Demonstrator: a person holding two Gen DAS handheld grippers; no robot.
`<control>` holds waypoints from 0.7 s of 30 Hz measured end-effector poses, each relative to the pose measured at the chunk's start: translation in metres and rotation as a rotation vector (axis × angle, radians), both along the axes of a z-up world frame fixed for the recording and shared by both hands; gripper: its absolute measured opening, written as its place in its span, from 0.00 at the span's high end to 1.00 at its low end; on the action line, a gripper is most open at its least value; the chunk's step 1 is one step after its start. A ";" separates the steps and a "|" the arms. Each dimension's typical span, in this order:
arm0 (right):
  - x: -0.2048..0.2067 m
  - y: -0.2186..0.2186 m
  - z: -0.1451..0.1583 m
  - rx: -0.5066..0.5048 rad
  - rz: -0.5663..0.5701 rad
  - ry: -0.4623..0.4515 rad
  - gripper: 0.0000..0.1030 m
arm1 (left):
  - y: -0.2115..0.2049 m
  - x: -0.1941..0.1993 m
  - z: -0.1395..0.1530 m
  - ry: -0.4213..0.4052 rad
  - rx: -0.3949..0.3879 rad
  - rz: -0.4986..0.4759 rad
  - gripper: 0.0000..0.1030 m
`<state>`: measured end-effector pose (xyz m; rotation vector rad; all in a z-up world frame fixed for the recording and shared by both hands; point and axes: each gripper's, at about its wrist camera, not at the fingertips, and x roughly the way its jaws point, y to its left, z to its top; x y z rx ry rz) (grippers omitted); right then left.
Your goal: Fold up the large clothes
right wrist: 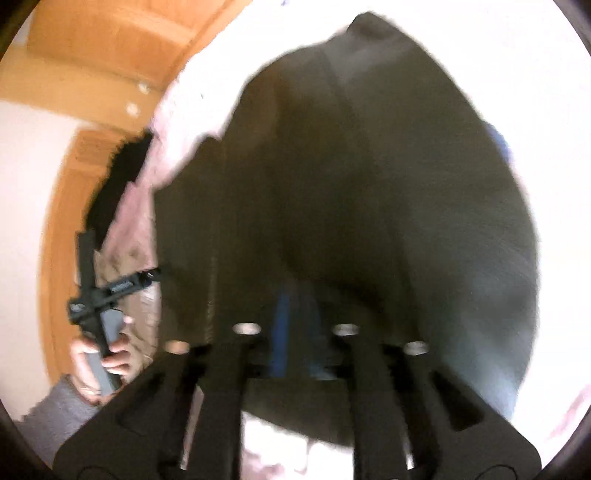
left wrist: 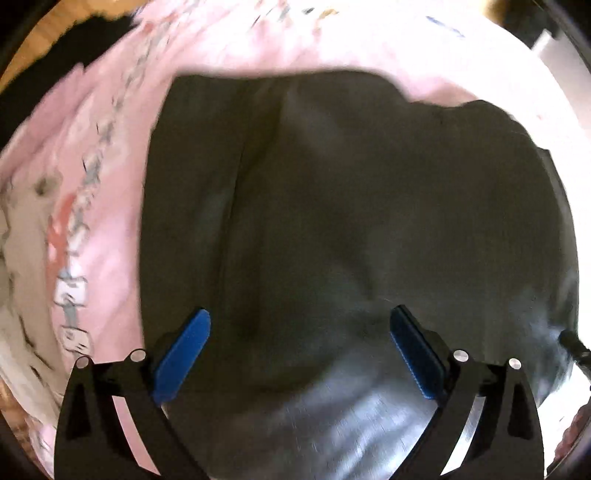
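Observation:
A large dark grey-green garment (left wrist: pixel 351 203) lies spread on a pink printed bedsheet (left wrist: pixel 110 166). A long seam runs down its left part. My left gripper (left wrist: pixel 300 314) points almost straight down over the garment's near part, and its blue pads (left wrist: pixel 184 354) stand wide apart and open above the cloth. In the blurred right wrist view the same garment (right wrist: pixel 369 203) fills the picture. My right gripper (right wrist: pixel 301 325) hangs low over its near edge with its pads (right wrist: pixel 282 325) fairly close together. The blur hides whether any cloth is pinched between them.
A hand (right wrist: pixel 110 354) with a grey sleeve (right wrist: pixel 55 413) grips a black tool handle at the garment's left edge. Orange wooden furniture (right wrist: pixel 110 55) stands beyond the bed. A black item (left wrist: pixel 92 33) lies past the sheet, and beige cloth (left wrist: pixel 22 258) is bunched on the left.

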<state>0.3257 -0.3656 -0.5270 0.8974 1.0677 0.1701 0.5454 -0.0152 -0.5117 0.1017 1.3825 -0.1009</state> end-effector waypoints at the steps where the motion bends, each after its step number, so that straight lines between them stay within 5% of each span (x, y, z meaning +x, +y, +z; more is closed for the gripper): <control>1: -0.017 -0.006 0.004 0.019 -0.051 -0.008 0.12 | -0.004 -0.004 0.013 -0.019 -0.003 -0.028 0.08; 6: -0.134 -0.039 -0.014 0.375 -0.398 0.075 0.10 | -0.030 -0.019 0.049 -0.039 -0.044 -0.115 0.08; 11: -0.186 -0.032 -0.068 0.664 -0.629 0.101 0.09 | -0.059 -0.025 0.050 -0.003 -0.043 -0.141 0.08; 21: -0.112 -0.035 -0.113 0.652 -0.599 -0.004 0.09 | -0.089 0.005 -0.003 0.095 -0.006 -0.127 0.08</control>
